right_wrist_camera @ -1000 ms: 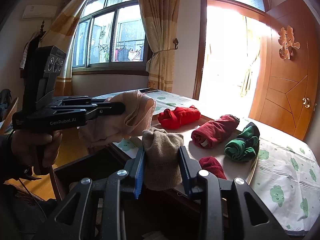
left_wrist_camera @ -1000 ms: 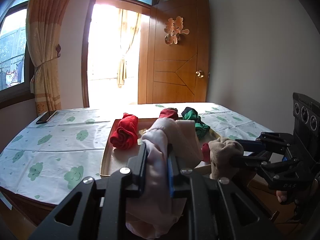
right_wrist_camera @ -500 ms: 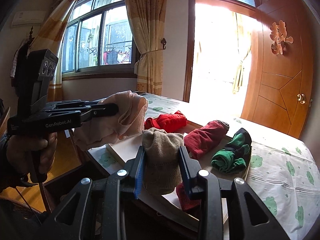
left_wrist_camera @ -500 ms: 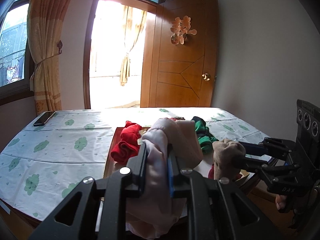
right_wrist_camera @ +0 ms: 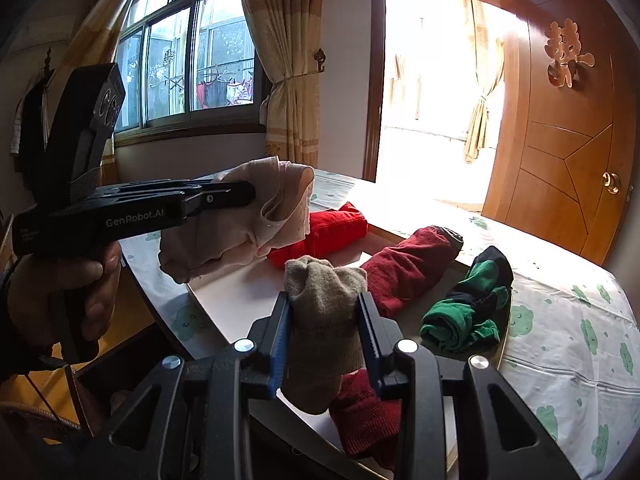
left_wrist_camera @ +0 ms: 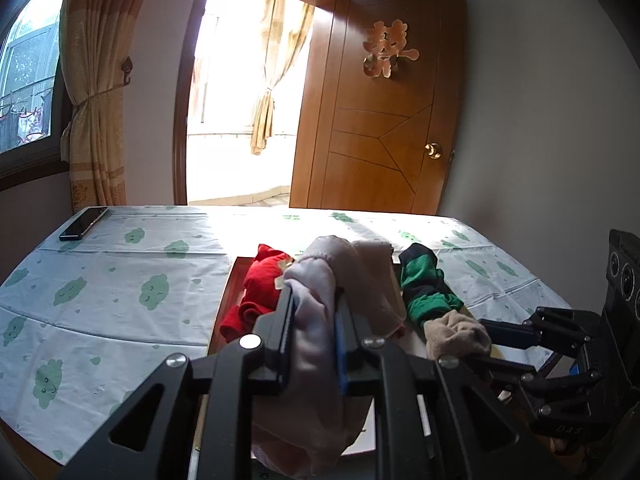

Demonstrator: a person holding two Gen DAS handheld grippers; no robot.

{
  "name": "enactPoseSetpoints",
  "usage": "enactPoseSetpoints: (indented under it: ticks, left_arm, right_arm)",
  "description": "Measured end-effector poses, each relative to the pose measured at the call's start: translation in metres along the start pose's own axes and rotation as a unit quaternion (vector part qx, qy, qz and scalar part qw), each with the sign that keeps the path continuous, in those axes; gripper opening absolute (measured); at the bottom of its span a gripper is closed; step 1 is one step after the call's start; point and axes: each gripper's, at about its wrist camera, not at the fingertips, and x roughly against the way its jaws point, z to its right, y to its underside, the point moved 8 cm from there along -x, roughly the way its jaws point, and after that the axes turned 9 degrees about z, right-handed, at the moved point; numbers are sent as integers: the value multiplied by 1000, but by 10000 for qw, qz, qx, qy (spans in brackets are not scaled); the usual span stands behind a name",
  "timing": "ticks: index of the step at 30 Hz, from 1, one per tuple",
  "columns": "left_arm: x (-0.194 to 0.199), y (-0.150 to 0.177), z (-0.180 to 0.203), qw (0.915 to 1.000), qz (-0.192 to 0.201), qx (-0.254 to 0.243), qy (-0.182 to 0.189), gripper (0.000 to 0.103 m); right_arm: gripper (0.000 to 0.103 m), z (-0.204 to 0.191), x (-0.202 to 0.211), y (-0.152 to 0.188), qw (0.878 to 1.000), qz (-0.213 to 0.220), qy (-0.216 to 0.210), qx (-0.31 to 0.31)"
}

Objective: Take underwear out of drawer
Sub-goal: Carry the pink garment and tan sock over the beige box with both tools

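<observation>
My left gripper [left_wrist_camera: 313, 300] is shut on pale pink underwear [left_wrist_camera: 352, 268] and holds it above the near edge of a wooden tray [left_wrist_camera: 224, 300]; it also shows in the right wrist view [right_wrist_camera: 244, 194] with the pink underwear [right_wrist_camera: 240, 220] hanging from it. My right gripper [right_wrist_camera: 324, 308] is shut on a beige rolled garment [right_wrist_camera: 324, 312], held above the tray's near edge [right_wrist_camera: 240, 292]; it shows at the right of the left wrist view [left_wrist_camera: 492, 340] with the beige garment [left_wrist_camera: 456, 336]. The drawer is out of view.
On the tray lie a bright red roll [right_wrist_camera: 328, 232], a dark red roll [right_wrist_camera: 408, 268], a green-and-black roll [right_wrist_camera: 472, 308] and a small dark red piece [right_wrist_camera: 368, 412]. The table has a cloud-print cloth [left_wrist_camera: 120, 288]. A phone [left_wrist_camera: 84, 222] lies at its far left.
Both grippers have risen and moved forward over the table with their garments still held. The tray and rolls now sit lower and closer in both views.
</observation>
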Motion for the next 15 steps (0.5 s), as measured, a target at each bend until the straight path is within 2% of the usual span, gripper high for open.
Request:
enactPoseSetpoints:
  ticks: [15]
  left_arm:
    - [-65,-1,-8,9955,-678,662,-28,15]
  right_arm:
    - [35,8,-44,18,9979,-636,19,-122]
